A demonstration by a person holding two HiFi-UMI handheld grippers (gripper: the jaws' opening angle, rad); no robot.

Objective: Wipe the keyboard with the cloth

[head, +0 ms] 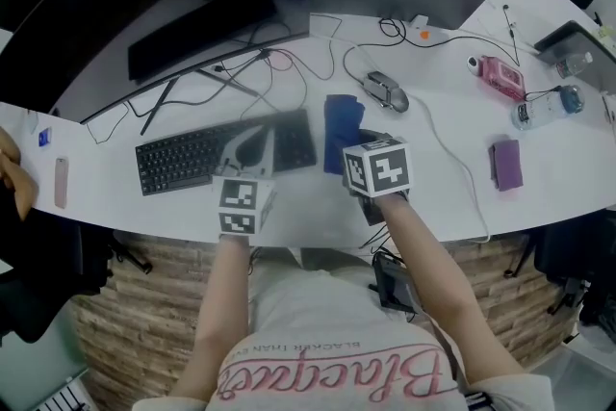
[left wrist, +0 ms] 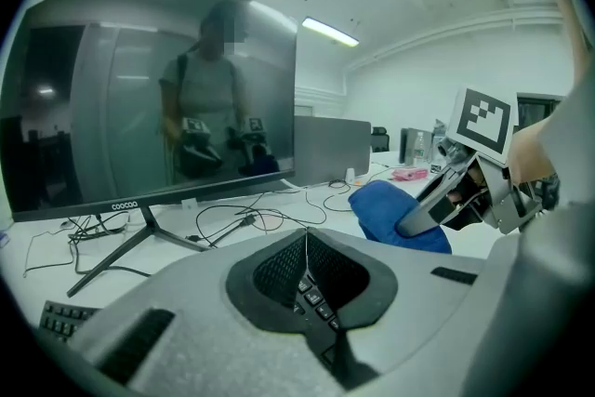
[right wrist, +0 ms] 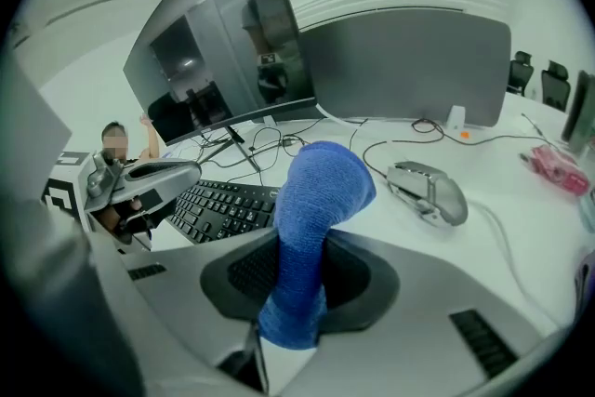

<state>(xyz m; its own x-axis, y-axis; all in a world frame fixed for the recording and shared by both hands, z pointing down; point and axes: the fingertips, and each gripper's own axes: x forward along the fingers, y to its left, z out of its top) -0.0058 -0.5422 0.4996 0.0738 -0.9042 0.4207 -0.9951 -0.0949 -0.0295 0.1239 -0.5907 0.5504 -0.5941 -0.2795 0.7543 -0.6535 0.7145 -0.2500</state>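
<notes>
Right gripper [head: 358, 145] clenched on cloth [head: 339, 125], held just right of keyboard [head: 183, 159]; left gripper [head: 252, 149] pinched shut, empty, over keyboard's right end; risk: narrow pinch lets cloth bunch or slip mid-wipe, shoving unbraced keyboard.

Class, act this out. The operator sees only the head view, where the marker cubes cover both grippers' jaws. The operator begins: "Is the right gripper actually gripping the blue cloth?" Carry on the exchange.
Observer: Yes. In the right gripper view, the right gripper has its jaws shut on the blue cloth, which stands up between them.
Operator: Is the left one holding anything?
Observer: No. In the left gripper view, the left gripper has its jaws together with nothing between them. Only keyboard keys show below.
Operator: Is the monitor on?
Observer: The left gripper view faces the monitor. Its screen is dark and only reflects the person.
</notes>
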